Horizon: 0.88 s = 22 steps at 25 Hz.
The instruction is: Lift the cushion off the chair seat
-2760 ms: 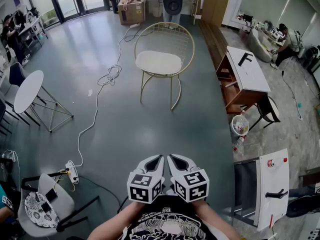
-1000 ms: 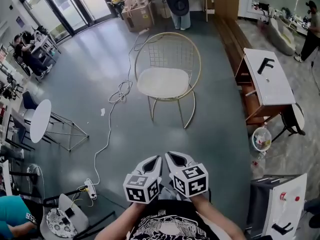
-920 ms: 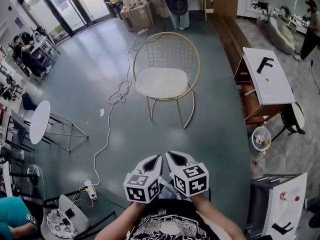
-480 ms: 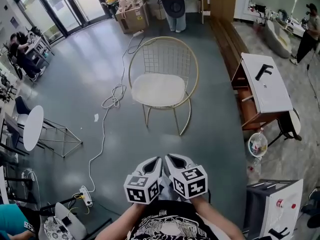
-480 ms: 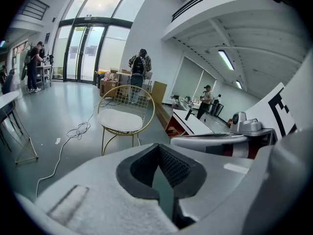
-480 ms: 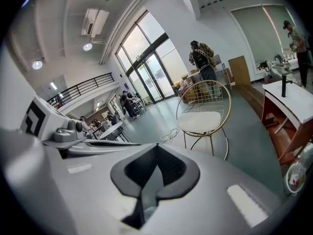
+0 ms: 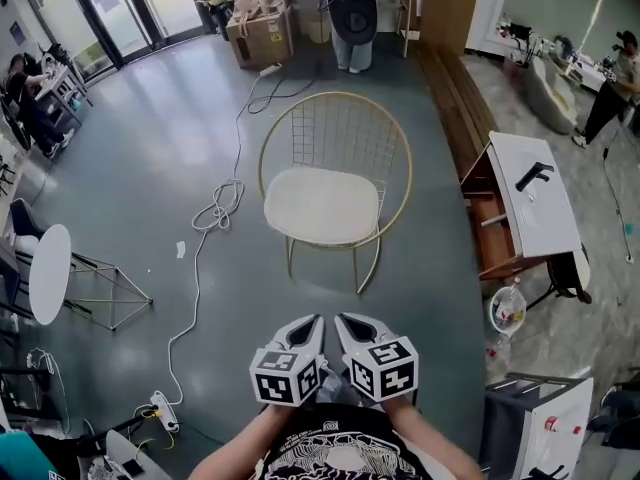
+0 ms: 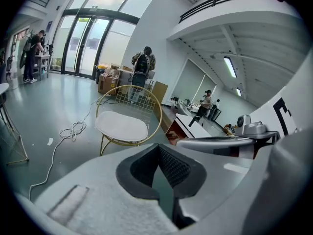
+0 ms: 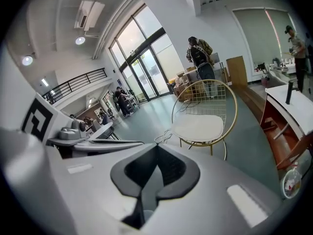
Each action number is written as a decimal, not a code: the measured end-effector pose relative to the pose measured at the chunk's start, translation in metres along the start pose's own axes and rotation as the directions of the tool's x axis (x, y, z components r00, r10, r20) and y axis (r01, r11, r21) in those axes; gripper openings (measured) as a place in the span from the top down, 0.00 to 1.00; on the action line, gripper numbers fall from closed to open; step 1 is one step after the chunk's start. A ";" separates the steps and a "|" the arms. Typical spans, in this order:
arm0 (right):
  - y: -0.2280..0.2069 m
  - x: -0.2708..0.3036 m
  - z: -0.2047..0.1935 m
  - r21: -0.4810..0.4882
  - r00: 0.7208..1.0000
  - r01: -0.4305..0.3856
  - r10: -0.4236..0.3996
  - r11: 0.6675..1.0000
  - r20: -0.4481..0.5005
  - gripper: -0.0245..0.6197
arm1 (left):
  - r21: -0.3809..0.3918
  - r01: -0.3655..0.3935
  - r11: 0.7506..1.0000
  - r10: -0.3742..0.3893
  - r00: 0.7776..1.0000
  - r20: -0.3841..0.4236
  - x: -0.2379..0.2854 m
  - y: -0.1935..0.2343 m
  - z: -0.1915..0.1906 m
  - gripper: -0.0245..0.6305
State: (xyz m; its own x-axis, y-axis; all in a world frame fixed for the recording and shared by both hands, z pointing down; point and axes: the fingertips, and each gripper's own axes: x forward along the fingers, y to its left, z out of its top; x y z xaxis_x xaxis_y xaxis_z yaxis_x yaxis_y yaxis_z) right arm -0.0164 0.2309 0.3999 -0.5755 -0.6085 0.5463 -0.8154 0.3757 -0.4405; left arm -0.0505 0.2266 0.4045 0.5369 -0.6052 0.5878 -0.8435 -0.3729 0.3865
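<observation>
Two empty tools: the left gripper (image 7: 310, 323) and right gripper (image 7: 347, 322) both have jaws pressed together. The cushion (image 7: 322, 206) lies on the chair (image 7: 404, 158) seat, well ahead of their tips. This looks like the approach; next the jaws must reach its edge and spread.

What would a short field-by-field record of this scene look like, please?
Cushion: white, lying flat on the chair seat, not yet lifted
Chair: gold wire frame, upright
Left hand-held gripper: shut, empty, well short of the chair
Right hand-held gripper: shut, empty, close beside the left one
Cable: white, loosely coiled to the left of the chair
Desk: white top, to the right of the chair
</observation>
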 end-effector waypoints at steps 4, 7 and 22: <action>-0.004 0.022 0.021 -0.004 0.999 0.043 -0.043 0.999 -0.017 0.96 | -0.015 0.048 0.999 -0.048 0.999 -0.006 0.015 0.017 0.019 0.98; 0.001 0.040 0.037 -0.033 0.997 0.067 -0.068 0.997 -0.025 0.96 | -0.037 0.064 0.997 -0.065 0.998 -0.008 0.020 0.041 0.031 0.98; -0.022 0.089 0.082 -0.083 0.990 0.121 -0.126 0.989 -0.057 0.96 | -0.134 0.155 0.979 -0.161 0.986 -0.037 0.077 0.079 0.062 0.97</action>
State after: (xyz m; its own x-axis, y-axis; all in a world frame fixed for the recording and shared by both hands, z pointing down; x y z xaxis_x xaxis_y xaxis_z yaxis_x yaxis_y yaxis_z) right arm -0.0443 0.1113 0.4004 -0.4709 -0.6100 0.6373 -0.8814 0.3557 -0.3107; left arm -0.0766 0.1071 0.4366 0.6662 -0.5107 0.5435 -0.7403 -0.3646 0.5648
